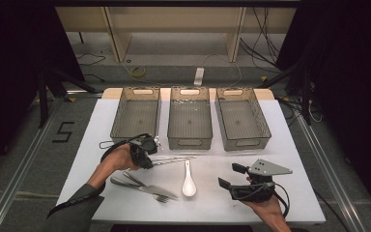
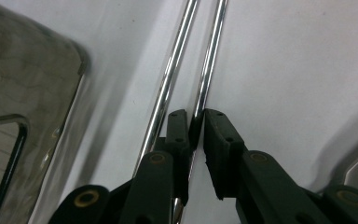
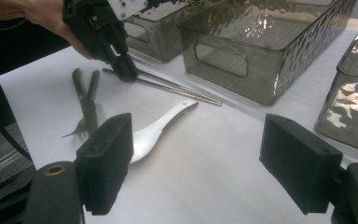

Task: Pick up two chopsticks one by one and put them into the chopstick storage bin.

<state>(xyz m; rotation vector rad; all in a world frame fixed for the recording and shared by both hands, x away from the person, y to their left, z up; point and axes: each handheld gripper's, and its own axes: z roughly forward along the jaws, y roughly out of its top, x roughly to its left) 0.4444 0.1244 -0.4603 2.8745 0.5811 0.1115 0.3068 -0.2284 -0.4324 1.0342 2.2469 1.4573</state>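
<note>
The left gripper is pinched nearly closed on 1 of the 2 thin, shiny metal chopsticks that lie side by side on the white table top. In the left gripper view the black pads meet around the right-hand stick while the other stick runs just outside the left jaw, touching or nearly touching it. Gripping near the end, low to the table, probably suits a thin rod that would roll away from a looser hold. In the high view this gripper sits in front of the leftmost of 3 smoky translucent plastic bins, the likely place for the chopsticks, so the short reach makes sense.

The right gripper has its jaws spread wide with nothing between them, and hovers above the table's near right part, seemingly waiting its turn.

Between the 2 tools lies a white ceramic soup spoon, bowl towards the person. Near the left forearm lie a steel fork and other dark-handled cutlery, overlapping. The middle bin and the right bin look empty.

The 1 piece of readable writing is a black "5" marked on the grey floor left of the table. No brand shows anywhere.
</note>
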